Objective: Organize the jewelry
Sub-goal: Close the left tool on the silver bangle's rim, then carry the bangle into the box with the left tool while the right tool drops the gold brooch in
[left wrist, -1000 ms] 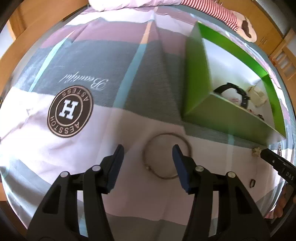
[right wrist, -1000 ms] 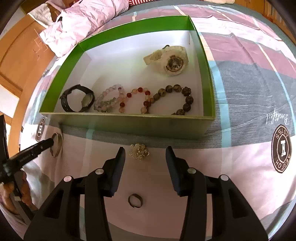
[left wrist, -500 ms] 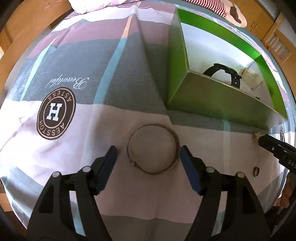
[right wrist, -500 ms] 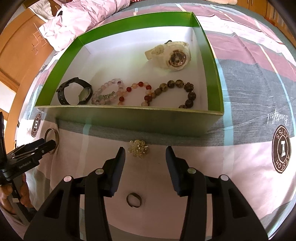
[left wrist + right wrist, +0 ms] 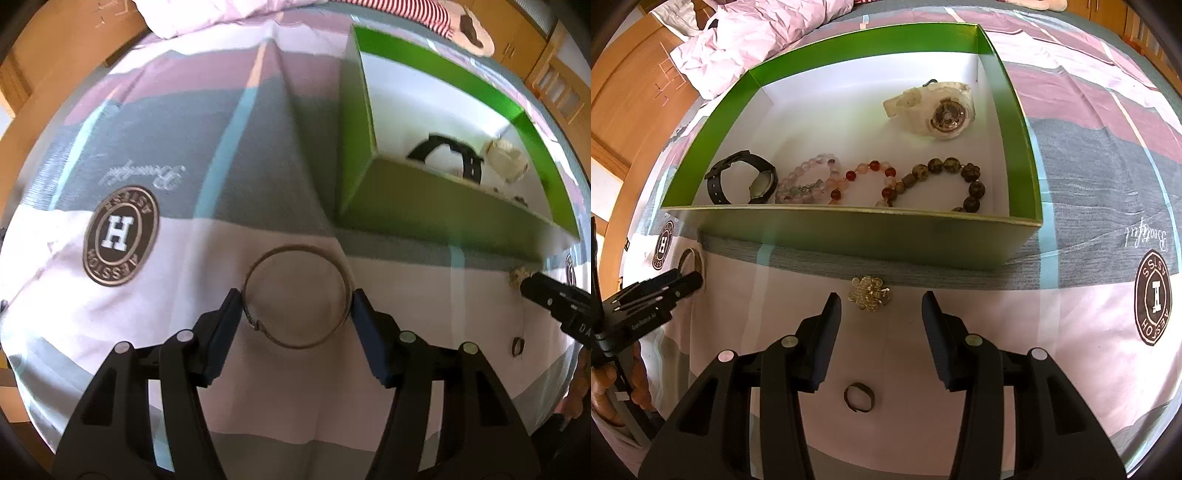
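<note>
The left gripper (image 5: 297, 299) closes in on the metal bangle (image 5: 296, 296) lying on the bedspread (image 5: 155, 317): a second ago the ring sat just beyond its fingertips, slightly right of center; now both blue pads flank it, each at or very near the rim. The green box (image 5: 436, 218) appears lower and nearer in the left wrist view.

green box (image 5: 849, 236), black watch (image 5: 738, 177), striped bedspread (image 5: 221, 147)

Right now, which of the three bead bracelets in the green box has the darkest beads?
The dark brown bead bracelet, rightmost of the three. The middle bracelet is red and pale pink, and the left bracelet is pale lilac.
</note>
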Motion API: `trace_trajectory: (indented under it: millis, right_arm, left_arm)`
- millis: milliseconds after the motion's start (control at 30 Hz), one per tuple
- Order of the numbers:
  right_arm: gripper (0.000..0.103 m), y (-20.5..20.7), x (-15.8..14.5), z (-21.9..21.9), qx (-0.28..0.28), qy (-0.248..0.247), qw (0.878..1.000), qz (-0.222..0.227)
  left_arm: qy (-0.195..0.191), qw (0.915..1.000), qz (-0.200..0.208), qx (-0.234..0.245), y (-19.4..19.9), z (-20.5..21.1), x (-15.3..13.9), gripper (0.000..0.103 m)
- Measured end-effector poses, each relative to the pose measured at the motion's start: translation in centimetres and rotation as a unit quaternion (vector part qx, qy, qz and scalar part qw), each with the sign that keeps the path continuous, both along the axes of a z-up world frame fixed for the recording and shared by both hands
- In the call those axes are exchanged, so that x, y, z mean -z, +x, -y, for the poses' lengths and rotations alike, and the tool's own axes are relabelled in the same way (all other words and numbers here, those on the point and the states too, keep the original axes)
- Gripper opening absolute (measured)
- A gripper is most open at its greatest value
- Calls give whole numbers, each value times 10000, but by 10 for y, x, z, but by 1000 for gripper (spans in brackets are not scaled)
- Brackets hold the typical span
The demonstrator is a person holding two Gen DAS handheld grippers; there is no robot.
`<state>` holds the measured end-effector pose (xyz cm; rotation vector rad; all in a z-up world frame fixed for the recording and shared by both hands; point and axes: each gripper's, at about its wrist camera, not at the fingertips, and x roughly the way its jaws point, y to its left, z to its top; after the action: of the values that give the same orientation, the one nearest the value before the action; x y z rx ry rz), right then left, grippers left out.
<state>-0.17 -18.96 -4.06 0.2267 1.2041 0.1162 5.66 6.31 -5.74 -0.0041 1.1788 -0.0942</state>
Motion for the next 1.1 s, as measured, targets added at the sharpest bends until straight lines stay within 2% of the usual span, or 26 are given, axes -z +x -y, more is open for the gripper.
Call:
trace_trajectory:
  millis: [167, 233, 300, 433, 600, 633, 667, 700, 767, 967, 1100]
  right_arm:
    - [46, 0, -3, 5, 57, 23, 10000, 41]
    - [46, -1, -6, 8, 124, 54, 9998, 118]
    - [46, 0, -8, 9, 132, 65, 9997, 173]
    - [46, 1, -7, 2, -36, -67, 9997, 212]
    - [45, 2, 1, -15, -343, -317, 9987, 200]
    - [41, 2, 2, -17, -389, -382, 9983, 222]
    - [28, 3, 3, -21, -493, -505, 9972, 227]
    - [23, 2, 4, -22, -543, -584, 9966, 230]
    - [21, 1, 1, -25, -630, -669, 9953, 291]
    - [21, -5, -19, -23, -810, -168, 9953, 497]
    - [21, -11, -50, -11, -913, 445, 9908, 890]
  left_arm:
    - [-175, 9987, 405, -267, -5, -16, -19, 62]
    - [-352, 9980, 526, -23, -10, -12, -26, 62]
    - [-367, 9965, 595, 466, -18, 8, -29, 62]
    - [-155, 9924, 421, 1144, -30, 54, -15, 62]
    - [90, 9883, 274, 1499, -35, 85, 1, 62]
    - [93, 9879, 263, 1522, -35, 87, 2, 62]
    - [103, 9876, 263, 1545, -36, 88, 2, 62]
    - [111, 9875, 269, 1549, -39, 90, 2, 62]
    - [108, 9877, 283, 1533, -38, 89, 2, 62]
    - [-72, 9884, 475, 1441, -39, 77, -12, 62]
    - [-643, 9836, 869, 1445, -39, 67, -42, 62]
